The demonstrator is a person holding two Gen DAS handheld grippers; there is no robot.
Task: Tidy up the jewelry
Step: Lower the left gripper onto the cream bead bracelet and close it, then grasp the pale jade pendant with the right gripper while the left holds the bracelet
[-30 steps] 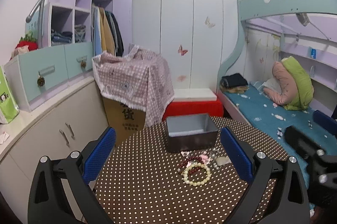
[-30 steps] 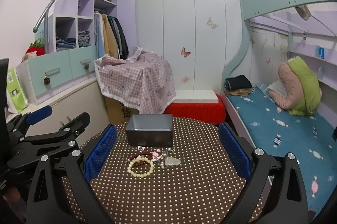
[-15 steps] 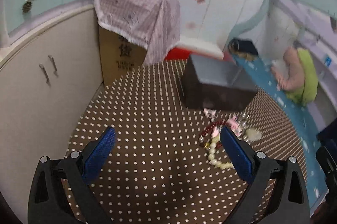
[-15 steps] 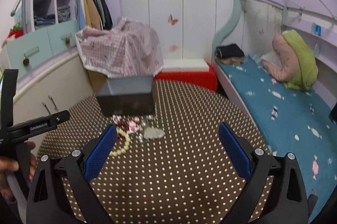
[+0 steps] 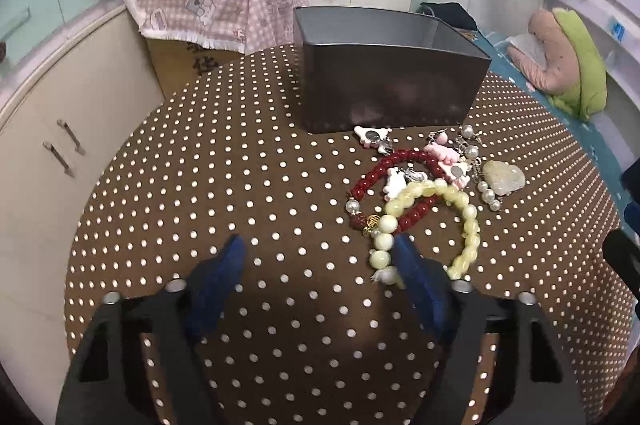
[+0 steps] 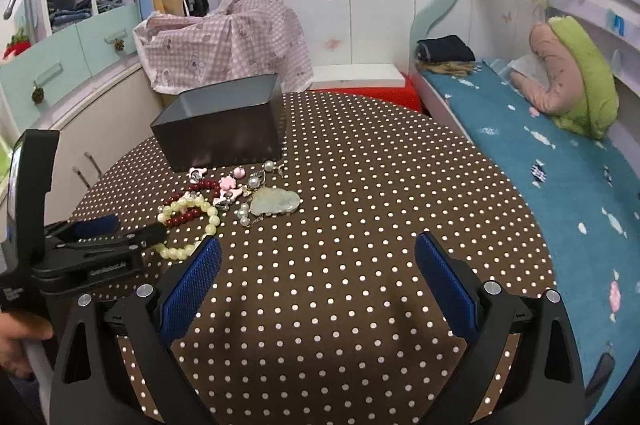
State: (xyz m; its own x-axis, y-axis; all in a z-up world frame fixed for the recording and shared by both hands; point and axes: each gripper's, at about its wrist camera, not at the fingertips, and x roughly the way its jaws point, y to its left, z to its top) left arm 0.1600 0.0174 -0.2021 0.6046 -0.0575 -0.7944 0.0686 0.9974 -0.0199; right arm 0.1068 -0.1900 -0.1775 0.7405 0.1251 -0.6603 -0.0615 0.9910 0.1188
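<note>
On the round table with the brown, white-dotted cloth, a small heap of jewelry lies just in front of the dark grey open rectangular box. Nearest the person is a pale yellow-green beaded bracelet, crossing over a dark red beaded bracelet; behind these are pink and white plastic hair clips, loose pearl pieces and a pale jade-coloured carved pendant off to the right side of the heap.

The left gripper is the nearer one. Its jaws stand fairly wide and hold nothing, and its right fingertip is just beside, perhaps touching, the near left arc of the pale bracelet; the wrist view alone cannot settle contact. The bracelet lies to the right of the jaw gap, not between the fingers, with its loop flat on the cloth and stretched a little from near to far. A pickup would therefore seem to call for a shift to the right, so that one bead strand falls between the pads.

The right gripper hovers over bare cloth with its jaws wide and empty. The heap lies ahead and to its left, well apart from it.
</note>
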